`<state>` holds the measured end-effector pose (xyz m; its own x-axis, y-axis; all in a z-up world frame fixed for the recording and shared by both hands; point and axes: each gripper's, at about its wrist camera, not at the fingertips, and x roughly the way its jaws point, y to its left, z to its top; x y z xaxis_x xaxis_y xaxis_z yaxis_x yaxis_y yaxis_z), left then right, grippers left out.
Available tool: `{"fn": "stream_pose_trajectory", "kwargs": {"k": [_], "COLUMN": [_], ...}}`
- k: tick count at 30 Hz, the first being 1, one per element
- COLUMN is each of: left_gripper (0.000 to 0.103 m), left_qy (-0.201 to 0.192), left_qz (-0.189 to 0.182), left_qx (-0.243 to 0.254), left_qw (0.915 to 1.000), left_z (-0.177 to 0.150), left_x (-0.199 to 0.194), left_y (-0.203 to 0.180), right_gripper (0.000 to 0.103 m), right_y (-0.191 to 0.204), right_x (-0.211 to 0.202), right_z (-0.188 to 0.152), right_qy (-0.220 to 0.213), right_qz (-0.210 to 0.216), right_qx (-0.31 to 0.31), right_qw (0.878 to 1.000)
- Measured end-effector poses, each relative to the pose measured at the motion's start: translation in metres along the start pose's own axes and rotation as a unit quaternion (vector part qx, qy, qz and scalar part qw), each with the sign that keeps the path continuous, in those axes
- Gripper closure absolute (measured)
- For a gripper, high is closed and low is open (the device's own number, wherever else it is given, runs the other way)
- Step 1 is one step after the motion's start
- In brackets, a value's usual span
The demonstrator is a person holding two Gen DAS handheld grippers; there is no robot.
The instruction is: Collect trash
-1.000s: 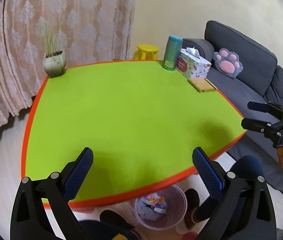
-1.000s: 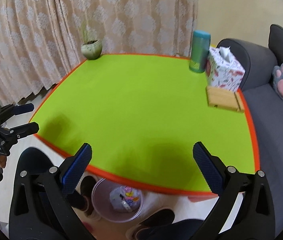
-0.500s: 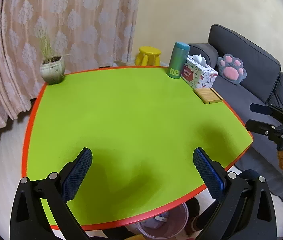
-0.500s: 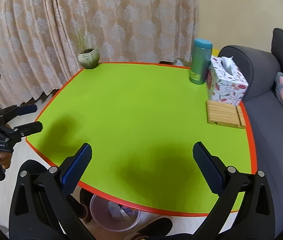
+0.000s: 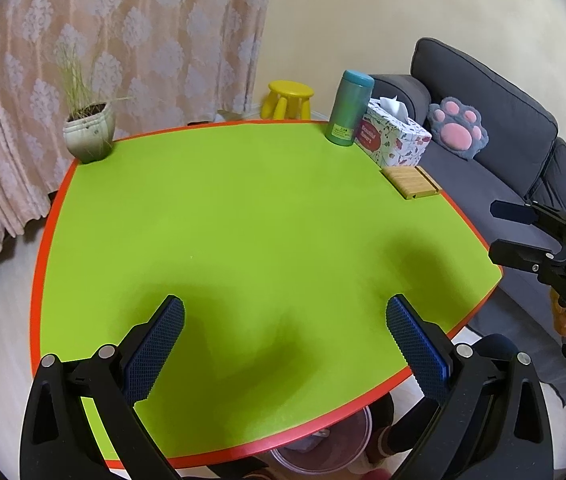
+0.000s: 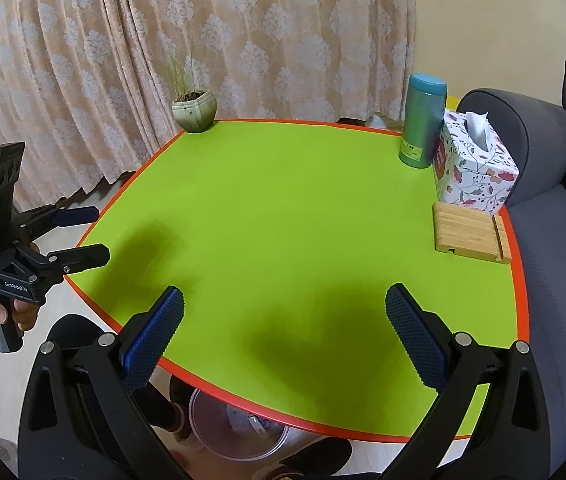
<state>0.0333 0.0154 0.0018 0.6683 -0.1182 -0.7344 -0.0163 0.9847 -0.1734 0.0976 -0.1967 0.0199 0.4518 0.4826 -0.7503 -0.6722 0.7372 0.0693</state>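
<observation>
Green tabletop [image 5: 243, 220] bare of litter; trash bin [image 6: 239, 432] with wrappers underneath, now mostly hidden by its edge. Left gripper [image 5: 283, 344] and right gripper [image 6: 283, 336] lifted higher, fingers spread, holding nothing. Collecting probably finished.

left claw [image 5: 285, 334] | advanced farther over lime-green orange-edged surface [image 5: 243, 220] | right claw [image 6: 285, 322] | likewise | clear plastic trash bin [image 6: 239, 432] | now mostly hidden beneath near edge
</observation>
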Motion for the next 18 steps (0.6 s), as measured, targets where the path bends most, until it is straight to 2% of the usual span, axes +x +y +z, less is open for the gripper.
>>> {"fn": "stream_pose_trajectory", "kwargs": {"k": [18], "left_gripper": [0.006], "left_qy": [-0.003], "left_qz": [0.002], "left_qx": [-0.002], "left_qw": [1.0000], "left_z": [0.0006], "left_x": [-0.0010], "left_y": [-0.0006], "right_gripper": [0.004], "right_y": [-0.0032], "right_x": [0.0012], "right_z": [-0.0016], "right_qy": [0.003], "right_qz": [-0.001], "right_qx": [0.002], "right_qw": [1.000]}}
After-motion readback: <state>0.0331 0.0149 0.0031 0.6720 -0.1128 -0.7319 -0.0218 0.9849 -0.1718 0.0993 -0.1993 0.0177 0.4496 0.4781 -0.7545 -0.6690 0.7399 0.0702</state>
